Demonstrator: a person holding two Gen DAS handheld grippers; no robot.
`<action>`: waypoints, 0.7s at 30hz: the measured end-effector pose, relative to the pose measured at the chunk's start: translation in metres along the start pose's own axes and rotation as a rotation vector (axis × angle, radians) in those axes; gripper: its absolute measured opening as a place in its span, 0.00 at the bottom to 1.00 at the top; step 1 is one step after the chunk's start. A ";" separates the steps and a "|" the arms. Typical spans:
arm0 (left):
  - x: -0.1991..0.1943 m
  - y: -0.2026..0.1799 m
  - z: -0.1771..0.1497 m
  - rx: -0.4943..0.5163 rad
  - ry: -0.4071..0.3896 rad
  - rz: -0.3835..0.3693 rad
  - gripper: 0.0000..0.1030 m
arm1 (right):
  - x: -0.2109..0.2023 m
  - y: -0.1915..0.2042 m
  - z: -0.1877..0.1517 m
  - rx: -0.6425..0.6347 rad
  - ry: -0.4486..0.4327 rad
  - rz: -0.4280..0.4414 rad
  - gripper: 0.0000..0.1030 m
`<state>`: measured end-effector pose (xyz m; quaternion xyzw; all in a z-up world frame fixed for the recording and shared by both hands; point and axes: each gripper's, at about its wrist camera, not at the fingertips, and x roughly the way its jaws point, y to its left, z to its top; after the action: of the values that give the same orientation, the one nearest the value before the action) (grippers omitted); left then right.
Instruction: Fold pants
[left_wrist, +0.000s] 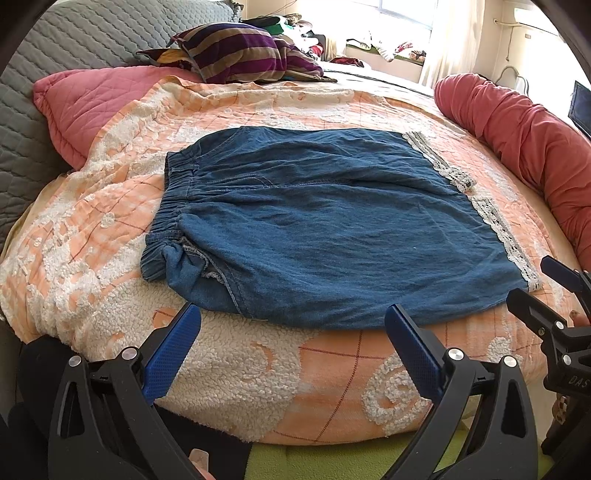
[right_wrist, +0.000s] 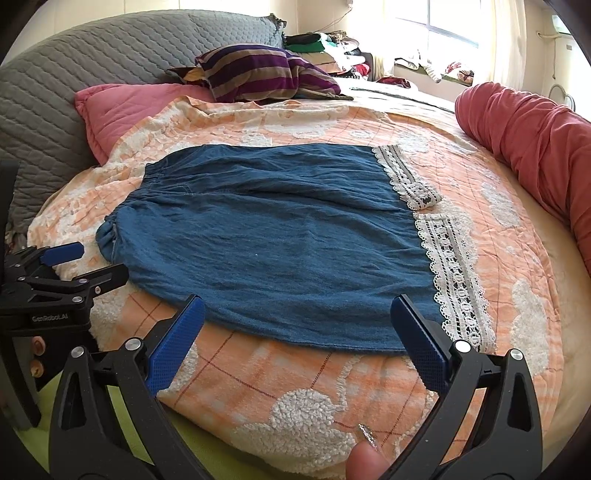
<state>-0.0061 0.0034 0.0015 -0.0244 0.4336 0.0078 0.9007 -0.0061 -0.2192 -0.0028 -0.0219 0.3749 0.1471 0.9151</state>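
Blue denim pants (left_wrist: 314, 229) (right_wrist: 273, 240) lie flat on the orange and white bedspread (left_wrist: 110, 258) (right_wrist: 295, 387), elastic waistband to the left, white lace hems (left_wrist: 498, 229) (right_wrist: 454, 266) to the right. My left gripper (left_wrist: 291, 325) stands open just short of the pants' near edge, nothing between its blue pads. My right gripper (right_wrist: 297, 317) is open too, at the near edge by the lace hem, holding nothing. In the left wrist view the right gripper (left_wrist: 543, 284) shows at the right edge. In the right wrist view the left gripper (right_wrist: 92, 264) shows at the left.
A pink pillow (left_wrist: 85, 107), a striped purple cushion (left_wrist: 236, 51) and a grey quilted headboard (left_wrist: 74, 37) sit at the back left. A red bolster (left_wrist: 524, 144) runs along the bed's right side. Piled clothes lie under the window. A fingertip (right_wrist: 365, 461) shows at the bottom.
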 end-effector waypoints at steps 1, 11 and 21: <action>0.000 0.000 0.000 0.000 0.000 -0.001 0.96 | 0.000 0.000 0.000 0.000 -0.001 -0.001 0.92; -0.003 -0.001 0.001 0.002 -0.002 0.000 0.96 | -0.001 -0.001 0.000 0.003 -0.003 -0.001 0.92; -0.005 -0.002 0.002 0.002 -0.004 0.000 0.96 | -0.001 -0.002 0.000 0.006 0.000 -0.004 0.92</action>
<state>-0.0077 0.0018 0.0069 -0.0234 0.4320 0.0073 0.9016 -0.0058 -0.2212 -0.0025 -0.0198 0.3755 0.1442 0.9153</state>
